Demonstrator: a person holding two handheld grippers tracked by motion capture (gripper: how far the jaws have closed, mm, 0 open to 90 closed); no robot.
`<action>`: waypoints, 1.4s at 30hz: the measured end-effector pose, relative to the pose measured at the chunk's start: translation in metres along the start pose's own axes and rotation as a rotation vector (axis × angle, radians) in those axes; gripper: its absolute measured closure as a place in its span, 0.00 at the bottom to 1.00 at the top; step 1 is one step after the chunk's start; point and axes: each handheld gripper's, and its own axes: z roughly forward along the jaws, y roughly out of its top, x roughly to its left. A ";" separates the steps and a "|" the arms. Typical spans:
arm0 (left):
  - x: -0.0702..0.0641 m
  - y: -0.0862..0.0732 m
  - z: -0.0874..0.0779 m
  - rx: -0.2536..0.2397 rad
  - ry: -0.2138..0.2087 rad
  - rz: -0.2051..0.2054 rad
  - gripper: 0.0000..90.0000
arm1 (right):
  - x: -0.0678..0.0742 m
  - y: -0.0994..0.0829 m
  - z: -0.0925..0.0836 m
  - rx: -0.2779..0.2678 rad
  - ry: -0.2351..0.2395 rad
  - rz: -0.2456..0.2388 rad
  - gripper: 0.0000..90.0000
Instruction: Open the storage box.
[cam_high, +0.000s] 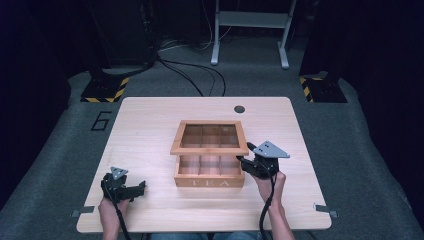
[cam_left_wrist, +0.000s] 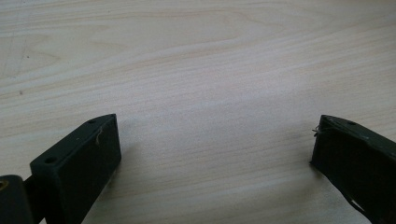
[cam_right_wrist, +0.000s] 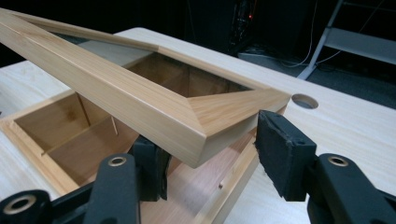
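From above our side we look forward and down over the pale wooden table (cam_high: 150, 130); our right gripper view sits close at the lidded wooden tea box (cam_right_wrist: 154, 107), shared with the high view (cam_high: 210, 165); our left looks closely down on bare tabletop.

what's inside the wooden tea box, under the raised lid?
Bare wooden dividers inside the light wooden tea box; nothing visible in the front compartments. The glass-paned wooden lid, its corner between the right gripper's jaws, covers the back compartments.

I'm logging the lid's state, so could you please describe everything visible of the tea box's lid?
The lid is a light wooden frame with mitred corners around a clear pane. It is raised partway, tilted above the tea box. The right gripper has its jaws on either side of the lid's front right corner.
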 end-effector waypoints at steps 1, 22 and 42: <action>0.000 0.000 0.000 0.000 0.000 0.000 0.01 | 0.000 0.002 0.000 -0.004 0.001 0.004 0.51; 0.001 0.000 0.000 0.007 -0.002 0.009 0.01 | -0.014 0.034 0.008 -0.039 0.006 0.039 0.51; 0.000 0.000 0.000 0.001 0.002 0.008 0.01 | -0.025 0.060 0.013 -0.006 -0.012 0.022 0.61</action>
